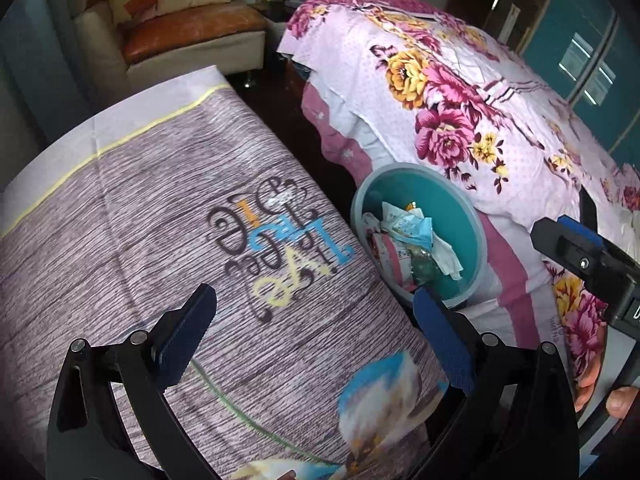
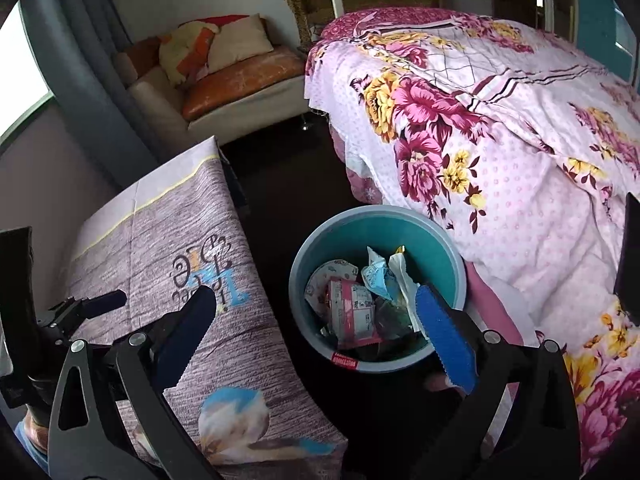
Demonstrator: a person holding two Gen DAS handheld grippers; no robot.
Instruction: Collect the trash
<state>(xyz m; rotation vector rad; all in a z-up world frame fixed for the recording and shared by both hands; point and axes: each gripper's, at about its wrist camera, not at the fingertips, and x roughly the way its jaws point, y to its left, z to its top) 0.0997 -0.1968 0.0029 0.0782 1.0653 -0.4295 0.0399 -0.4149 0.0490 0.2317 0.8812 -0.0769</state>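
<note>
The bin point(image 2: 376, 292) stands on the floor between the table point(image 2: 168, 280) at left and the bed point(image 2: 520, 160) at right. Wrappers point(image 2: 360, 304) lie inside it; a sofa point(image 2: 224, 92) stands behind.

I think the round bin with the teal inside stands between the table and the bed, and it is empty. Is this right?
Not quite. The bin does stand between the table and the bed, but it is not empty: the right wrist view shows crumpled wrappers inside it.
</note>
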